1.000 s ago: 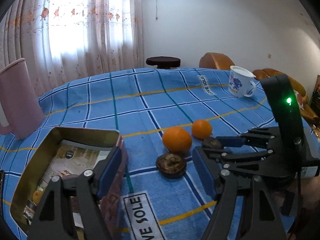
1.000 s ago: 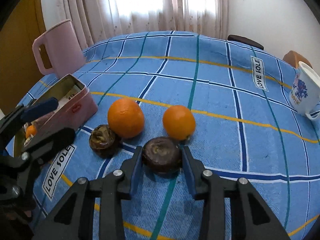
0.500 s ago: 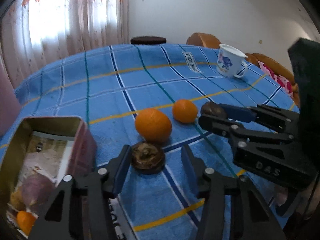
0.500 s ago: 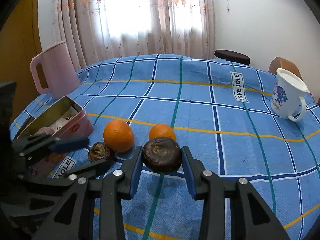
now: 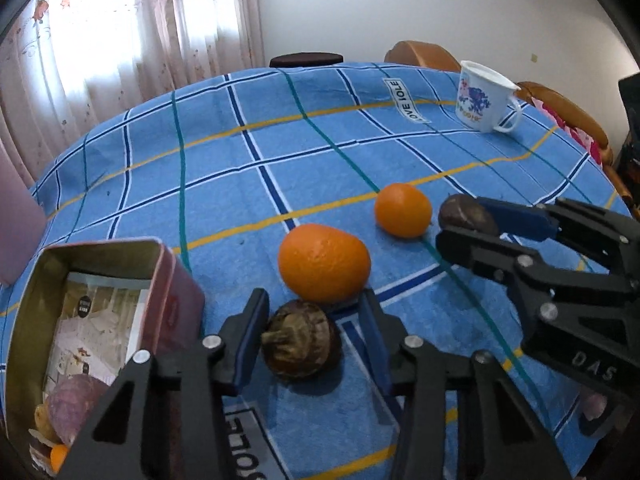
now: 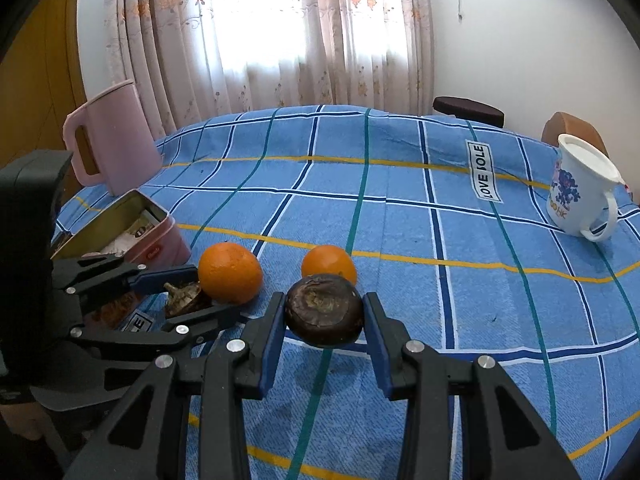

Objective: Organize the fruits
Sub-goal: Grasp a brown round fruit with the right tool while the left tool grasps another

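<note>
My right gripper is shut on a dark brown mangosteen and holds it just above the blue checked cloth; it also shows in the left wrist view. My left gripper is open, its fingers either side of a second brown mangosteen that lies on the cloth. Two oranges lie beyond, a larger one and a smaller one. An open pink tin at the left holds some fruit and a paper.
A white mug stands at the far right of the table. A pink jug stands at the far left behind the tin. Chairs and a dark stool stand past the table's far edge.
My left gripper has moved right from over the tin and down around the mangosteen on the cloth. My right gripper has lifted its mangosteen slightly and drawn back.
</note>
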